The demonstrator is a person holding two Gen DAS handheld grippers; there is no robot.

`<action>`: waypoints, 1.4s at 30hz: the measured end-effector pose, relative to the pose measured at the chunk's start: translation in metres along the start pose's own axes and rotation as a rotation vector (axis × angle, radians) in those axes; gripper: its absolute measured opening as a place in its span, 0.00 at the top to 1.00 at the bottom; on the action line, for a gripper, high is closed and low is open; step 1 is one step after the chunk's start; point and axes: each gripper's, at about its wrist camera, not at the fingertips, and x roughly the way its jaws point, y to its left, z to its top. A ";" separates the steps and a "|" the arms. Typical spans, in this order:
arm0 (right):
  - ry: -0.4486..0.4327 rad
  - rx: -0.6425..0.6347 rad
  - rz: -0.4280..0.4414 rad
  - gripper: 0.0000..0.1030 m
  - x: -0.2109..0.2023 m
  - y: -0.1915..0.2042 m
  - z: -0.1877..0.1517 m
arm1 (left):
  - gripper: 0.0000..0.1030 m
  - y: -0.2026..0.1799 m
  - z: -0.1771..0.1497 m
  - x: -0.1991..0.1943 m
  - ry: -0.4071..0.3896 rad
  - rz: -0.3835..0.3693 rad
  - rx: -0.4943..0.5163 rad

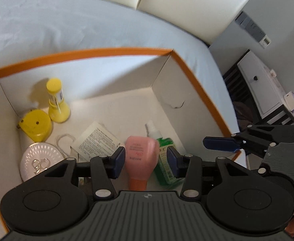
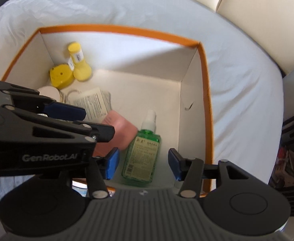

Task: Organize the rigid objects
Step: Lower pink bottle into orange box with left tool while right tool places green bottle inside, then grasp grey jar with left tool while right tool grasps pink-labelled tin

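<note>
The left gripper [image 1: 146, 161], stamped "GenRobot.AI", hangs over the orange-rimmed box [image 1: 189, 64] with its jaws apart either side of a pink bottle [image 1: 141, 160], not clamped. The right gripper [image 2: 143, 165] is also spread, above a green spray bottle [image 2: 142, 152] with an unreadable beige label. At ten o'clock sit a yellow bottle [image 1: 56, 102], yellow case [image 1: 36, 126], printed leaflet [image 1: 97, 140] and white disc [image 1: 39, 160].

Both wrist views look steeply down, close above the orange-rimmed box [image 1: 115, 50] on the bed [image 2: 127, 6]. Left view sits left of right; shared: box interior, green bottle [image 2: 142, 150].
</note>
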 end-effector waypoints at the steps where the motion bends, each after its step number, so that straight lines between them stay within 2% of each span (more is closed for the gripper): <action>1: -0.031 -0.005 -0.009 0.45 -0.005 0.001 -0.003 | 0.50 0.000 -0.002 -0.006 -0.027 -0.002 0.006; 7: -0.261 0.033 -0.058 0.43 -0.039 0.004 -0.037 | 0.50 -0.008 -0.016 -0.037 -0.181 0.022 0.043; 13: -0.548 0.166 0.004 0.30 -0.077 -0.010 -0.099 | 0.50 -0.032 -0.025 -0.066 -0.298 0.032 0.139; 17: -0.605 0.228 0.030 0.24 -0.086 -0.018 -0.135 | 0.50 -0.048 -0.034 -0.087 -0.310 0.031 0.187; 20: -0.642 0.311 0.013 0.22 -0.088 -0.021 -0.155 | 0.50 -0.055 -0.051 -0.099 -0.297 0.050 0.225; 25: -0.589 0.438 0.058 0.22 -0.074 -0.020 -0.173 | 0.50 -0.049 -0.079 -0.100 -0.240 0.093 0.204; 28: -0.523 0.481 0.105 0.23 -0.058 -0.016 -0.176 | 0.50 -0.031 -0.089 -0.092 -0.195 0.146 0.095; 30: -0.472 0.505 0.124 0.27 -0.048 -0.016 -0.174 | 0.50 -0.014 -0.093 -0.085 -0.166 0.147 -0.008; 33: -0.421 0.520 0.141 0.28 -0.037 -0.016 -0.171 | 0.50 0.000 -0.100 -0.074 -0.172 0.155 -0.084; 37: -0.337 0.528 0.154 0.34 -0.017 -0.018 -0.161 | 0.50 0.007 -0.107 -0.056 -0.152 0.154 -0.120; 42: -0.288 0.522 0.190 0.39 0.003 -0.011 -0.154 | 0.50 0.000 -0.114 -0.035 -0.122 0.112 -0.076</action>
